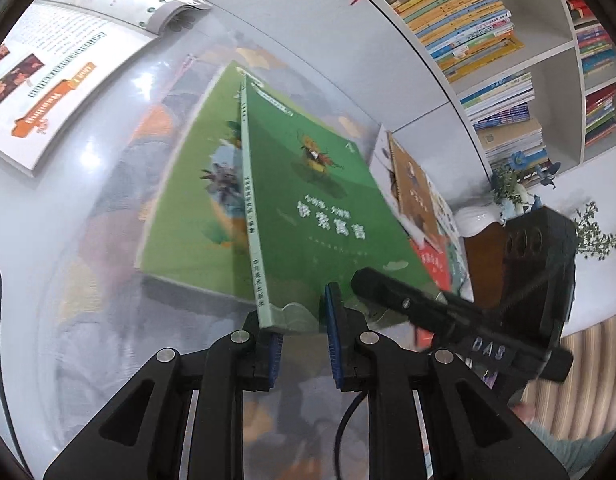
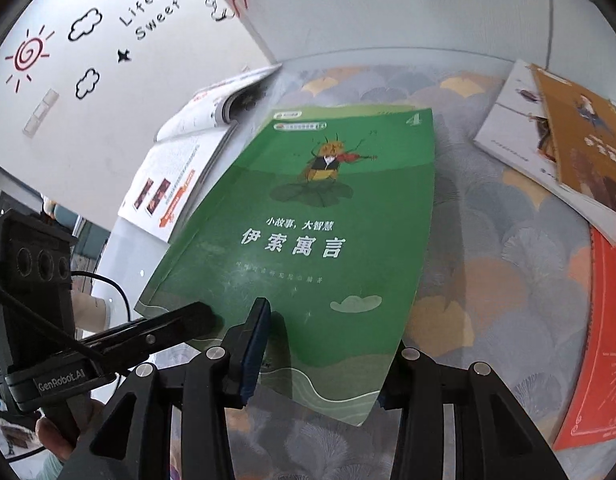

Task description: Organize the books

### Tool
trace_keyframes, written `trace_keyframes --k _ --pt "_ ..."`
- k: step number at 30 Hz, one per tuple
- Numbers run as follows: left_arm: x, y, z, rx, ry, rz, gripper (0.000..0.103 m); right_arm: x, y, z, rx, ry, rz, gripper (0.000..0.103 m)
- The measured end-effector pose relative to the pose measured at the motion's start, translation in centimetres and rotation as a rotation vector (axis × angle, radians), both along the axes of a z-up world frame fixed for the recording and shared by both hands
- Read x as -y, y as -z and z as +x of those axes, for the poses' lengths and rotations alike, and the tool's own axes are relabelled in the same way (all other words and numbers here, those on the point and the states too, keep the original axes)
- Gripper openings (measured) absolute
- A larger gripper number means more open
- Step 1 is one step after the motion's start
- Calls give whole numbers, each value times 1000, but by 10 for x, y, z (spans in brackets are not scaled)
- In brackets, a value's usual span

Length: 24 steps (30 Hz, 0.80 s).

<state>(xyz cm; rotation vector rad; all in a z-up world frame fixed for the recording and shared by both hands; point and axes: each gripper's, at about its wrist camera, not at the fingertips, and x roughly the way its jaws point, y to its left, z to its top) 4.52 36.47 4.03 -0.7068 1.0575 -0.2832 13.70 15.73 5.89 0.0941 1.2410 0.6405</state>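
A green paperback [image 2: 328,208] with a violin-playing insect on its cover is tilted above the patterned mat [image 2: 488,260]. My left gripper [image 1: 301,316] is shut on the book's near corner at the spine, which shows between the blue pads [image 1: 334,320]. In the right wrist view the left gripper [image 2: 203,320] reaches in from the left onto that corner. My right gripper [image 2: 328,344] clamps the book's near edge: one blue pad [image 2: 253,344] lies on the cover and the other finger is hidden under it. In the left wrist view the right gripper [image 1: 364,280] rests on the cover.
An open book [image 1: 67,60] lies at the far left of the white table. A brown book [image 2: 580,148] on a white one and a red-orange book [image 2: 600,340] lie to the right. A filled bookshelf [image 1: 508,60] and a small plant [image 1: 508,188] stand beyond.
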Motion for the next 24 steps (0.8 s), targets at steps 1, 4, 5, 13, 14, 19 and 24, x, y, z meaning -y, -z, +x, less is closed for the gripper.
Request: trace_keyframes --k 1,4,5,13,14,19,24 --pt "-4 2 -1 -7 0 0 15 -1 1 0 0 -2 -3 41" --pt "-13 7 -3 -22 -9 9 15 -5 6 3 -16 -8 -9 41" --pt "-15 8 -3 -25 -10 20 15 -8 9 4 -24 -8 -11 41" --pt "-27 12 -7 -32 -47 27 15 -18 17 3 -44 -12 -15 42" --pt "-27 11 -7 -30 -50 29 15 -18 17 3 -45 -10 -15 42" --pt "-30 11 -6 -32 -54 39 15 -25 17 4 -43 -1 -24 44" --pt "-30 12 -10 -36 -56 46 15 -26 17 4 -48 6 -23 45"
